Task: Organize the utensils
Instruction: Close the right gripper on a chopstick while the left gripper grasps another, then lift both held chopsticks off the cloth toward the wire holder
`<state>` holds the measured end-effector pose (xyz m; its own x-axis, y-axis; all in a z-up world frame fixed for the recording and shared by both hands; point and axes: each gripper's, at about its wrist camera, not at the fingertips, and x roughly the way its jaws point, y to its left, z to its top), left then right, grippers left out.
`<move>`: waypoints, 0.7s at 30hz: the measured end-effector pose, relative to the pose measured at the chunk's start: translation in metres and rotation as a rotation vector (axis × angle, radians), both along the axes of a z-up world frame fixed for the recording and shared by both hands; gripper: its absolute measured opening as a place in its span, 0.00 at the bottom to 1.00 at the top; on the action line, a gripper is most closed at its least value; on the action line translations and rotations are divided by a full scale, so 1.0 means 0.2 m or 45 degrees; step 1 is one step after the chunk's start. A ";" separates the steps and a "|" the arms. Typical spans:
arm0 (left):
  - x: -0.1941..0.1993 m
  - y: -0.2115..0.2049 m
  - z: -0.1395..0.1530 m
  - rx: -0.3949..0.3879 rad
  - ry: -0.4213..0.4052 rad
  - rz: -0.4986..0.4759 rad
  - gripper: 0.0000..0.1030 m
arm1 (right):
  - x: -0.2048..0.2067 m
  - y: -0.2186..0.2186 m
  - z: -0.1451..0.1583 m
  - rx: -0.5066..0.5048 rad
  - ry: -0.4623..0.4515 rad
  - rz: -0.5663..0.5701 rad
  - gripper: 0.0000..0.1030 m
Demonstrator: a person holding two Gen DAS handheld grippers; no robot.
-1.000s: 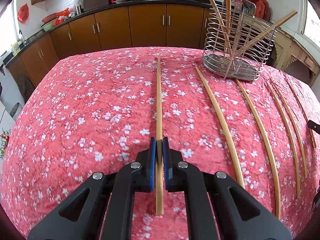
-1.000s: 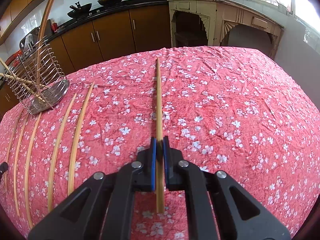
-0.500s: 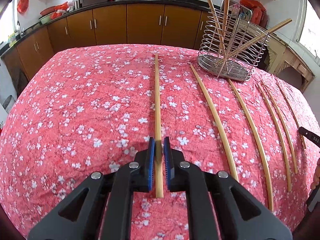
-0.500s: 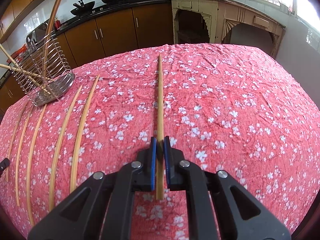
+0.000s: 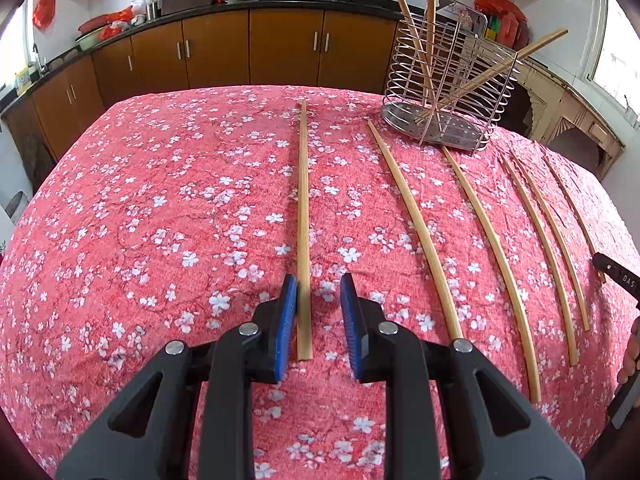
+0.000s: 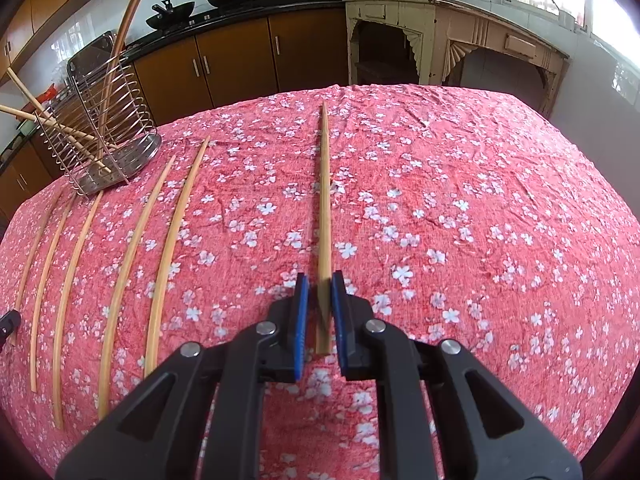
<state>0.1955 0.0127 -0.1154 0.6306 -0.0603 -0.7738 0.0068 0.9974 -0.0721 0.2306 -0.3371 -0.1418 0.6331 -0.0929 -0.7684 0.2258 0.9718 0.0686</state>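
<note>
Red floral tablecloth (image 5: 160, 220): loose chopsticks (image 5: 420, 236) beside wire utensil rack (image 5: 444, 92).

The bench (image 5: 120, 220) has a red flowery cloth (image 6: 480, 200). Chopsticks (image 5: 416, 232) lie flat on it. A wire rack (image 5: 444, 92) stands there too.

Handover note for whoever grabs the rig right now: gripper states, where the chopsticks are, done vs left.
Left gripper: open, straddling a chopstick that lies flat on the tablecloth, close to the left pad.
Right gripper: around the end of another chopstick; a small gap shows on one side, so the grip is unclear.
Four more chopsticks lie in a row between those two.
Done: three chopsticks stand in the wire holder at the far edge.
Left: all six on the cloth go into the holder.
</note>
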 end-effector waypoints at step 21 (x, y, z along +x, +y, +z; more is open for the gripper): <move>-0.06 0.06 0.01 -0.021 -0.009 -0.007 0.07 | -0.04 -0.04 0.03 0.049 -0.035 -0.012 0.08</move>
